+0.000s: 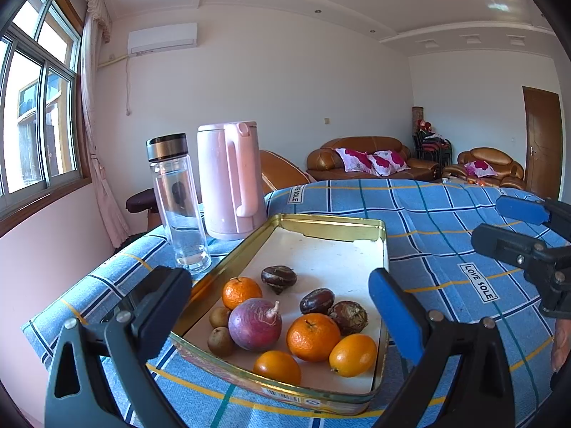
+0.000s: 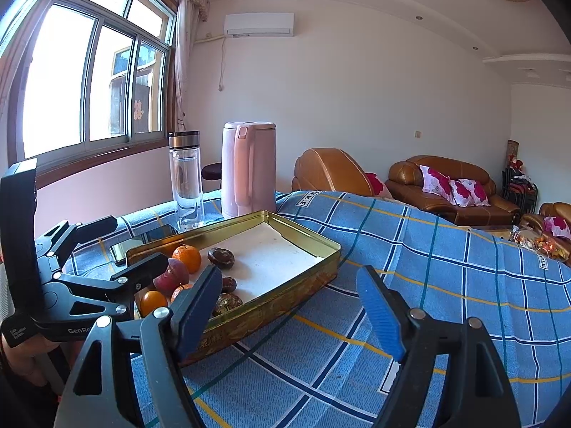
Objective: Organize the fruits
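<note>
I take the gold tin tray [image 1: 332, 223] as my landmark: it sits on the blue checked tablecloth [image 1: 446, 221], and just behind its far left corner stand the pink kettle [image 1: 232, 178] and the clear glass bottle [image 1: 178, 207], probably parked there to keep the working area free. All the fruit I can see lies inside the tray, bunched at its near end with the far half bare: a purple passion fruit [image 1: 254, 324], two mandarins [image 1: 313, 337], two oval orange fruits [image 1: 352, 355], four dark brown ones [image 1: 279, 278] and two small kiwi-like ones [image 1: 220, 340]. Whether this heap awaits sorting or is already the gathered result, I cannot tell. My left gripper [image 1: 282, 306] hangs over the tray's near end, jaws spread wide and holding nothing, framing the fruit. My right gripper [image 2: 291, 306] hovers over bare cloth to the tray's right, jaws likewise released and empty.
</note>
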`<state>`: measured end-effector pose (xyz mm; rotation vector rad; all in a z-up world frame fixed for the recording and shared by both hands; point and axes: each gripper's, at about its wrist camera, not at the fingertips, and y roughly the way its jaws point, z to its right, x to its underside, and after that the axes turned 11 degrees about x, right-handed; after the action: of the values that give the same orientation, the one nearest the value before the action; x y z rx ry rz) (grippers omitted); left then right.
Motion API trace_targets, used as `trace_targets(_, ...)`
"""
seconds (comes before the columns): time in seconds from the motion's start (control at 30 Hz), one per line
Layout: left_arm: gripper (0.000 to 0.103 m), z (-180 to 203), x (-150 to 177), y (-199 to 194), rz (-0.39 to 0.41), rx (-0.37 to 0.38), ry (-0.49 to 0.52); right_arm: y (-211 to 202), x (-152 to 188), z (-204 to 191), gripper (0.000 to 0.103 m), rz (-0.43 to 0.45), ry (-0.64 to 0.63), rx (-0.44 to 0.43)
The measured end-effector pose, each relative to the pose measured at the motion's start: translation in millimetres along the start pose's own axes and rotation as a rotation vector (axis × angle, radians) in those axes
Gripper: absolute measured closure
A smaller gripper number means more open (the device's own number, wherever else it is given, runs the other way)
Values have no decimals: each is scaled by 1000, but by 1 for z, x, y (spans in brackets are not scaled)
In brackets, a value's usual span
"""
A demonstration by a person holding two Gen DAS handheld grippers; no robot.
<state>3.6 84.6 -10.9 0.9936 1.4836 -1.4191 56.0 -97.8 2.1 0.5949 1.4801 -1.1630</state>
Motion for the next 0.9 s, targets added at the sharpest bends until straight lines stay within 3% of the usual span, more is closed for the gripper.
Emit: trace_targets(0.9, 0, 23, -5, -3, -8, 33, 49, -16, 5, 16, 23, 26, 22, 22)
